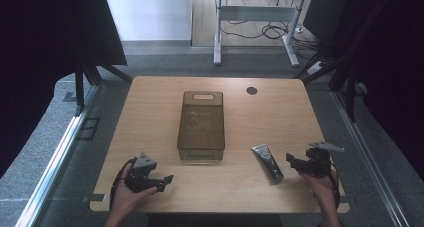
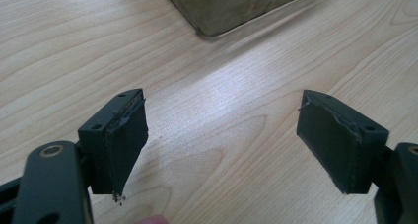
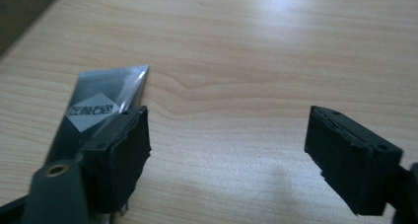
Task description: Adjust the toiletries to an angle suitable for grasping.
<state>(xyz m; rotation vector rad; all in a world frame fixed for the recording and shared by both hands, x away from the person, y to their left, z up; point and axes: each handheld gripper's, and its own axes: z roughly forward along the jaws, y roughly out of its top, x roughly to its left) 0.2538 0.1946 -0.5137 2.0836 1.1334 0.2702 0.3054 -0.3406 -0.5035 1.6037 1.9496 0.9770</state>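
fingers: left gripper (image 2: 222, 145) wide, empty | right gripper (image 3: 229, 155) wide, empty

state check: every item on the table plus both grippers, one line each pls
bin: upright mid-table, translucent brown, nothing visible inside
tube: lying flat on the table right of the bin, crimped end away from the person, not gripped
left gripper: open, nothing between jaws, near the bin's corner
right gripper: open, nothing between jaws, beside the tube
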